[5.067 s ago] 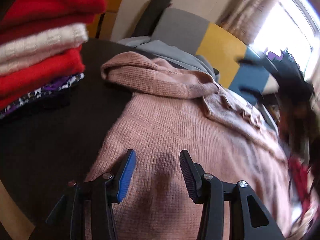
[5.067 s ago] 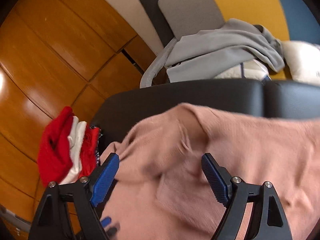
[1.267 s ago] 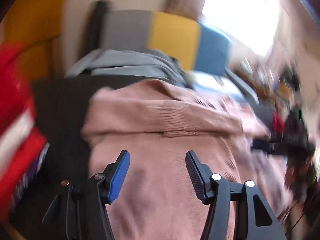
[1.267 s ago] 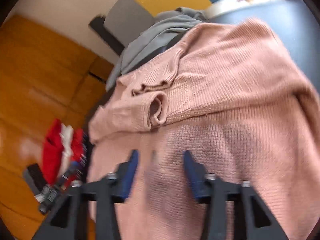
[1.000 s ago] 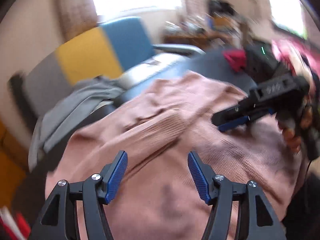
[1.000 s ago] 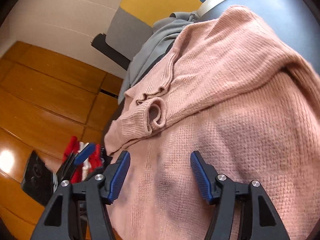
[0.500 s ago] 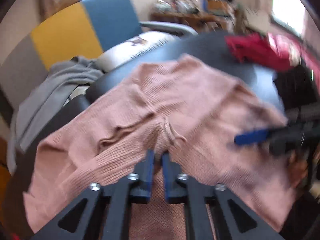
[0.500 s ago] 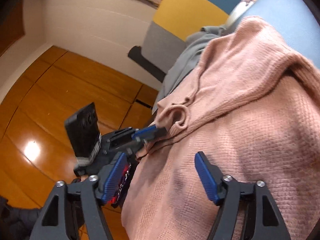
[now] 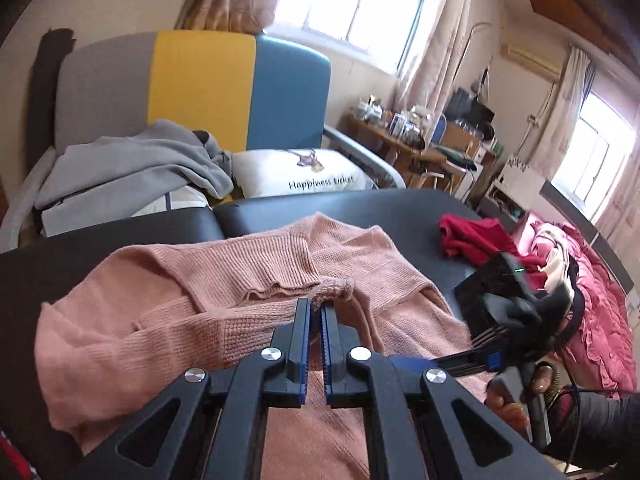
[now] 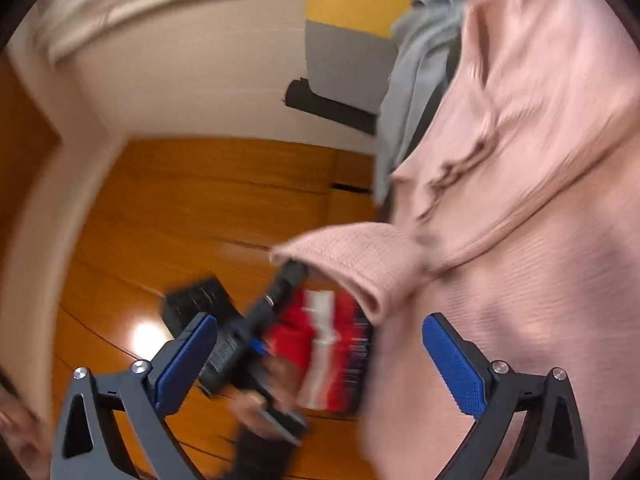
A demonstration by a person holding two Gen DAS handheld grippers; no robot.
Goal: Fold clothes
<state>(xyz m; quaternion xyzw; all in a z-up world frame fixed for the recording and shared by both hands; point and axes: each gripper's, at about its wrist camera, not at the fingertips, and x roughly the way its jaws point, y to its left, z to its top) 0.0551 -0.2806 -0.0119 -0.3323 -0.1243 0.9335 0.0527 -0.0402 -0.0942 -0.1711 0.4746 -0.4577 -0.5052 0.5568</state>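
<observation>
On the dark counter (image 9: 420, 204) lies the pink sweater (image 9: 248, 280); the left gripper (image 9: 316, 308) is clenched on its cuff, the right gripper (image 10: 320, 344) has just been opening, jaws released and apparently empty. Carry the sleeve across smoothly. A red garment (image 9: 472, 236) lies nearby.

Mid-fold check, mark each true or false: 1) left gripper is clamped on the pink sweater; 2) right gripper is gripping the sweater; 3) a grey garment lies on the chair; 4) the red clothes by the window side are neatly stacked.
1) True: the left gripper pinches a fold of the pink sweater.
2) False: the right gripper is wide open, holding nothing.
3) True: the grey garment drapes over the chair.
4) False: the red clothes lie crumpled.
</observation>
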